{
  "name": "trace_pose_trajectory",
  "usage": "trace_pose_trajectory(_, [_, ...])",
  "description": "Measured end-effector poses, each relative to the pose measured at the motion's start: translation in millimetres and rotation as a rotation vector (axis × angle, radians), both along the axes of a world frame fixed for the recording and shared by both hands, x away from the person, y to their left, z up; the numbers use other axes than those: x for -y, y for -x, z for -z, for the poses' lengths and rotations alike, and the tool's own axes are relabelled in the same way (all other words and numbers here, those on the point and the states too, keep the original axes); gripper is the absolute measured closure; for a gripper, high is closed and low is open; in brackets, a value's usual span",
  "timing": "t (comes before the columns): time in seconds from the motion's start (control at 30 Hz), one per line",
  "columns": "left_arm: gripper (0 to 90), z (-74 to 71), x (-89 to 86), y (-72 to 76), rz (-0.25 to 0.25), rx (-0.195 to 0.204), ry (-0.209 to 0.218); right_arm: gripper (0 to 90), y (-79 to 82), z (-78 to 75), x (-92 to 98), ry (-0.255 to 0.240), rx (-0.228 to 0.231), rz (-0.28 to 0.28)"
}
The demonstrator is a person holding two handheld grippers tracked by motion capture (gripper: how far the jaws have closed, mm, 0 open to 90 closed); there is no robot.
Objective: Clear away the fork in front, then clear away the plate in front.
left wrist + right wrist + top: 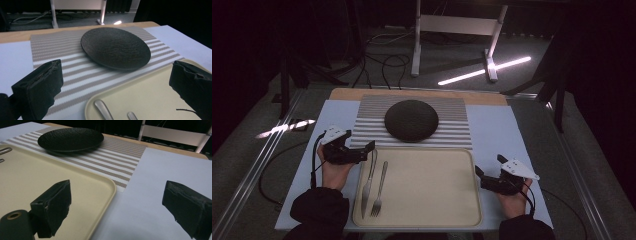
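Left tool [371,150] spread, empty, just beside silver metal knife [368,181] on beige plastic tray [462,165]. Right tool [482,176] spread, empty, at the tray's right edge.

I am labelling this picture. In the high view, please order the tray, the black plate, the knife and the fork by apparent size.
1. tray
2. black plate
3. knife, slightly longer than the fork
4. fork

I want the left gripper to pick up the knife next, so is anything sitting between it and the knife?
Nothing visible does. The left gripper hangs open just above the knife, which lies on the tray beside the fork.
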State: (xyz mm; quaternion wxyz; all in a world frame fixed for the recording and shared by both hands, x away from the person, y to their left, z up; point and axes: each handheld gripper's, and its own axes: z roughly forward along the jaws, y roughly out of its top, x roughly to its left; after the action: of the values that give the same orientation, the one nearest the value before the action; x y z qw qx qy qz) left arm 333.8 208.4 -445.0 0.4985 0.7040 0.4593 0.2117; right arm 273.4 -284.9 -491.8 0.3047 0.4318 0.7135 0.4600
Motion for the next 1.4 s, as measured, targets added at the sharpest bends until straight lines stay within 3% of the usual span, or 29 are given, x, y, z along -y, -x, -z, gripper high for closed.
trace_pose_trajectory(0.63, [0.0, -13.1, 5.9, -33.1, -0.027, 0.011, 0.0, 8.7, -1.2, 0.8, 0.9, 0.0, -0.005, 0.003])
trace_pose_trajectory(1.4, [0.0, -4.0, 13.9, -71.5, -0.028, -0.055, -0.008, 8.7, -1.1, 1.7, 1.8, -0.004, -0.01, 0.003])
